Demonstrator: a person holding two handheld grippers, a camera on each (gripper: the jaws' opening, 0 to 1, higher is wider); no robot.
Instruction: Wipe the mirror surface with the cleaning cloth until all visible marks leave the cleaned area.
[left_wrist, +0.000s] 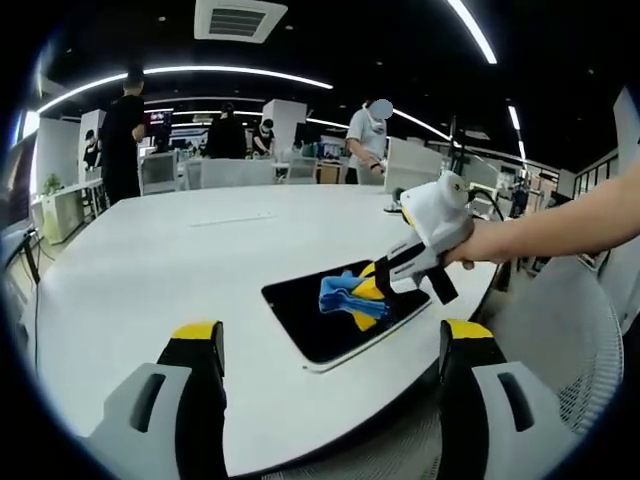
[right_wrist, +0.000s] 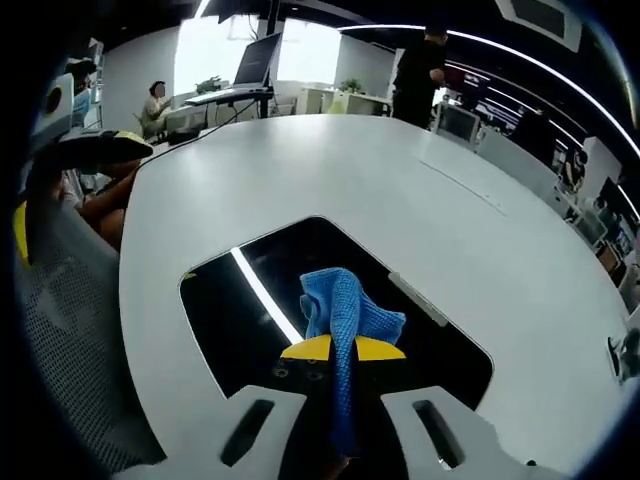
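A dark rectangular mirror (left_wrist: 318, 322) lies flat on the white table (left_wrist: 170, 270), near its front edge. In the left gripper view, the right gripper (left_wrist: 368, 298) comes in from the right, held by a hand, and presses a blue cloth (left_wrist: 346, 295) onto the mirror. My left gripper (left_wrist: 330, 345) stands open in front of the mirror, above the table edge, with nothing between its jaws. In the right gripper view, the right gripper (right_wrist: 343, 349) is shut on the blue cloth (right_wrist: 345, 308), which bunches up on the mirror (right_wrist: 240, 320). A ceiling light reflects as a bright streak in the glass.
A grey mesh chair (left_wrist: 570, 340) stands close on the right of the left gripper view; the mesh chair (right_wrist: 60, 330) also appears at the left of the right gripper view. Several people stand at desks beyond the table. The table stretches wide past the mirror.
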